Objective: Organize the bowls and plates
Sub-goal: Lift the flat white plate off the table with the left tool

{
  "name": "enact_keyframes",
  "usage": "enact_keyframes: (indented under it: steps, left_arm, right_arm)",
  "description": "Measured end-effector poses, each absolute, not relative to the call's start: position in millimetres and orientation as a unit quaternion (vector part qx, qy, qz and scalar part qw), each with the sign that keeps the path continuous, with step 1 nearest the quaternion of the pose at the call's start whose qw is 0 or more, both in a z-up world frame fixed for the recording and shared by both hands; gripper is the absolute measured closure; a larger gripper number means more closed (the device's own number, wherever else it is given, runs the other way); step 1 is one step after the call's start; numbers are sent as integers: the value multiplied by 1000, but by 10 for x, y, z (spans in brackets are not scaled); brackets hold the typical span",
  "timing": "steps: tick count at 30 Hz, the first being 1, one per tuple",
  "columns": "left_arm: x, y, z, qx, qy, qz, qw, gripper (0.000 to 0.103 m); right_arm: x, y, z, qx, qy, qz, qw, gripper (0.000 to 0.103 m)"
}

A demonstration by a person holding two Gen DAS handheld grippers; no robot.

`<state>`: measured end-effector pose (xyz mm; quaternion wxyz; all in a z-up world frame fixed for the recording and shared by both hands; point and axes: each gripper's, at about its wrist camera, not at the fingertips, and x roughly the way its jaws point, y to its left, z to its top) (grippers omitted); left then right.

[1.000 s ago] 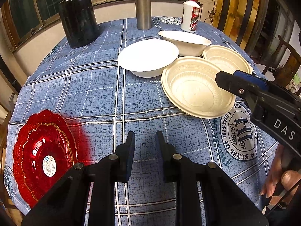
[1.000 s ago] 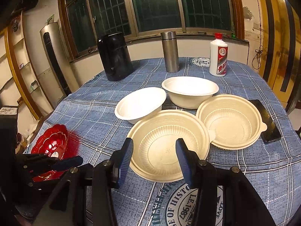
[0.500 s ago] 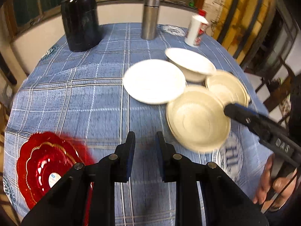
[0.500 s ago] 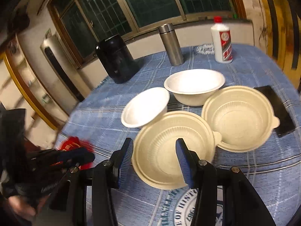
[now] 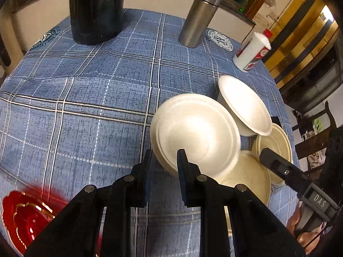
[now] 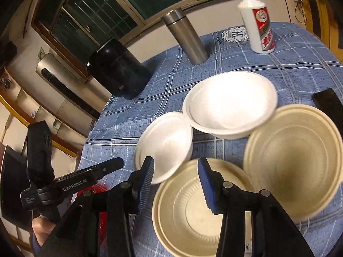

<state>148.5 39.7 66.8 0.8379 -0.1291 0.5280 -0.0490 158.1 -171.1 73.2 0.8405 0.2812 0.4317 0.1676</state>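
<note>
We find the small white bowl [image 5: 195, 132] mid-table beside the near cream bowl [image 6: 193, 214]; a second ago both sat farther ahead; now our left gripper [image 5: 164, 171], jaws narrowly apart and empty, straddles its rim; our right gripper [image 6: 175, 184], jaws just closing yet gripping nothing, straddles the cream rim; pickup seems imminent.

"GenRobot.AI" on left gripper [image 6: 112, 166]; "DAS" on right gripper [image 5: 265, 152]
</note>
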Motion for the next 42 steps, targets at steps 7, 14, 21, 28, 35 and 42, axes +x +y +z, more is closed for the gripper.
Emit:
enact_keyframes:
  steps: [7,14,21,28,35,42]
  left_arm:
    - [1726,446,454,-156,548,-51,820,84]
    - [1803,361,321,-147,555,-42,818,88]
    - [1444,422,660,-136,515,-53,844,89]
    - [821,477,879,-113,474,-56,871,89]
    - [33,364,912,-65,447,-65,890,89]
    - [-702,142,742,-32,448,-94,888,88]
  right_arm:
    - [1816,-1595,574,271,453,158,835,62]
    - [1897,-1519,455,256,456,149,839,91]
    - [1657,-1561,573,263,434,168,845,93]
    - [1144,-1451,828,241,401,197,862,93]
    - [414,-1329,961,206,377,214,877,93]
    - [-281,-1335,787,209,395,231,864,93]
